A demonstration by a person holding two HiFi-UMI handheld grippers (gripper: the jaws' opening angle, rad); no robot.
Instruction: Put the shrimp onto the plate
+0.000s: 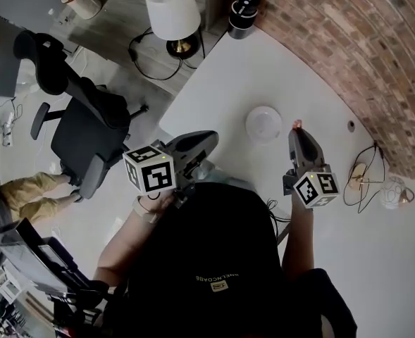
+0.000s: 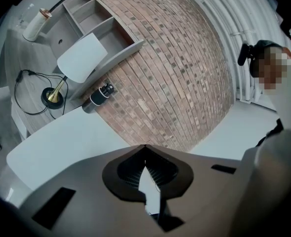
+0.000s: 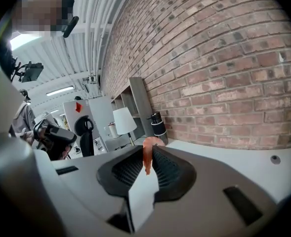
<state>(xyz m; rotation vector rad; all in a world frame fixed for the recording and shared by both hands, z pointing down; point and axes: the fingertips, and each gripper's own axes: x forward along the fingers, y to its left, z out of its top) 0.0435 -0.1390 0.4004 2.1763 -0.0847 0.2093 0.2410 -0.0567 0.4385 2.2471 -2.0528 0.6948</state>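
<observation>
My right gripper (image 1: 296,129) is shut on the orange-pink shrimp (image 3: 147,158), which is pinched between the ribbed pads; its tip (image 1: 297,124) pokes out past the jaw ends. It is held above the white table, just right of the small white plate (image 1: 263,124). My left gripper (image 1: 206,141) is shut with nothing between its jaws, hovering near the table's left edge, away from the plate. In the left gripper view the gripper (image 2: 145,154) points at the brick wall.
A white table (image 1: 334,259) runs along a curved brick wall (image 1: 348,41). A black cylinder speaker (image 1: 244,9) stands at the table's far end, a lamp (image 1: 172,13) beside it. Cables and a glass object (image 1: 392,192) lie at right. An office chair (image 1: 87,129) stands left.
</observation>
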